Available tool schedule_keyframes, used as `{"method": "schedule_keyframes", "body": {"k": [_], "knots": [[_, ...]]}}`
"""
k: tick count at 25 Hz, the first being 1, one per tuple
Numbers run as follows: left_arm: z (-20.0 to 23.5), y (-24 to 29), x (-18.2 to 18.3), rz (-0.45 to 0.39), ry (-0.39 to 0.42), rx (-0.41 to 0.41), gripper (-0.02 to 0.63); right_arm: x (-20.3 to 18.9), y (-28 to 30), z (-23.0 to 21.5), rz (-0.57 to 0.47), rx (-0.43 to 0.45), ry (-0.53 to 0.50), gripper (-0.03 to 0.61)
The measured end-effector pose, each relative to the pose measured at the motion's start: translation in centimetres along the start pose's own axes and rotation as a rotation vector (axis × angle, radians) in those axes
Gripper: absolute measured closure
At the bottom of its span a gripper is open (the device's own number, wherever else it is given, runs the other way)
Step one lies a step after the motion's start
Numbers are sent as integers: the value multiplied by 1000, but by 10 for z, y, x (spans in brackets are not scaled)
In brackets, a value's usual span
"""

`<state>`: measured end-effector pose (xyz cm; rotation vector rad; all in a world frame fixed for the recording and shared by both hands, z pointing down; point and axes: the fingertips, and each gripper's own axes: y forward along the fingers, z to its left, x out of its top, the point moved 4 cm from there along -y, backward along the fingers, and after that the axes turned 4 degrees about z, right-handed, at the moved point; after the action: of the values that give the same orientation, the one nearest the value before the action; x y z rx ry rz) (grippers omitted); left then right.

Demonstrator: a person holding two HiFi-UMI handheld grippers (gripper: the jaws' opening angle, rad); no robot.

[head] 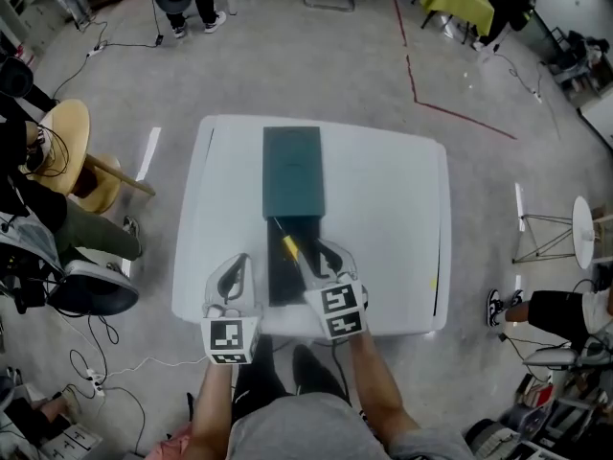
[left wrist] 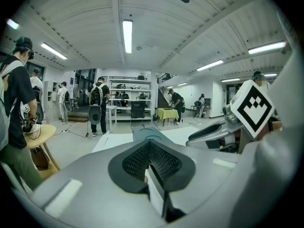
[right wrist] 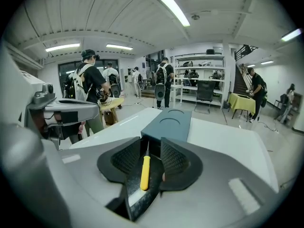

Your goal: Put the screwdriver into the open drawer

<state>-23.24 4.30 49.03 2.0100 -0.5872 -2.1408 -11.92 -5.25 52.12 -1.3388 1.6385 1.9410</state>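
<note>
**Right gripper** point(right wrist: 147, 151): jaws apart, released, gripping nothing. It hangs above the near end of the open drawer point(head: 279, 282).

**Screwdriver** point(right wrist: 145, 171): yellow handle. It lies loose on the drawer floor, below and between the right gripper's jaws, touching neither pad. The shaft points toward the cabinet.

**Drawer:** dark, pulled out toward the person from a teal cabinet point(head: 293, 169). The screwdriver is the only content seen.

**Left gripper** point(left wrist: 149, 156): jaws clenched together, empty. It sits just left of the drawer, over the near edge of the white tabletop point(head: 388, 209).
</note>
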Motion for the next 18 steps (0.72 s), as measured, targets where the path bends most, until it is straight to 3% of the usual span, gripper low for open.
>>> {"method": "schedule_keyframes", "body": {"k": [18], "knots": [[-31, -57, 78, -162, 91, -3, 602, 38, -121, -36, -288, -168, 22, 535]]}}
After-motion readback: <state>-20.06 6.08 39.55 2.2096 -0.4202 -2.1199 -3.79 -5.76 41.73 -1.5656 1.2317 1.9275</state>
